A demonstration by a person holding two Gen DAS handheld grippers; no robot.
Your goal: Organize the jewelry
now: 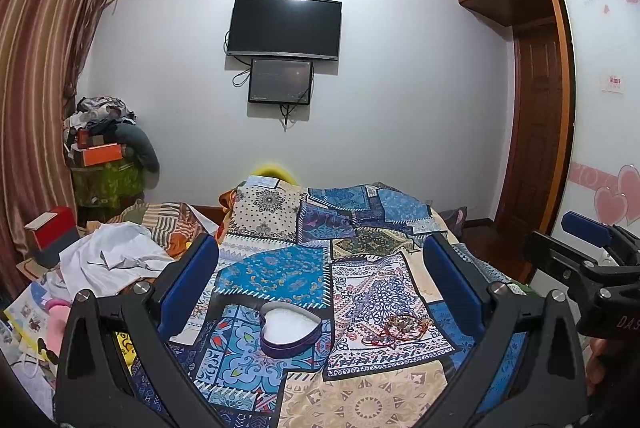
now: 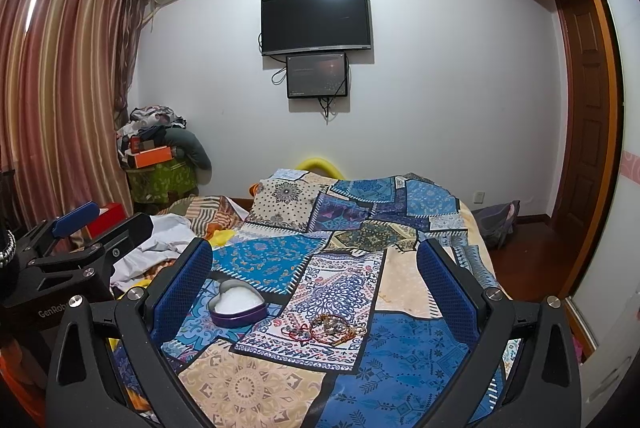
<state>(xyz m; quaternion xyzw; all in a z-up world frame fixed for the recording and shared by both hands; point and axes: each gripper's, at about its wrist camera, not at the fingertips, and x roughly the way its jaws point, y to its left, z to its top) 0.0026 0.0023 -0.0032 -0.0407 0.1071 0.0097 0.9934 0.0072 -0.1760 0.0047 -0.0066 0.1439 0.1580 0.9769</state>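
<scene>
Patchwork quilt (image 1: 360,400): heart-shaped tin (image 1: 290,328), beaded bracelet tangle (image 1: 400,328); both tools spread wide, empty.

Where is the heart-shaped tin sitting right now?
The heart-shaped tin sits open on the patchwork bedspread, low centre in the left wrist view, just left of the tangle of bracelets.

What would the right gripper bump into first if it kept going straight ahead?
Probably the patchwork bedspread, just beyond the jewelry pile. The right gripper is open and points along the bed, over the pile. Depth is hard to judge.
</scene>
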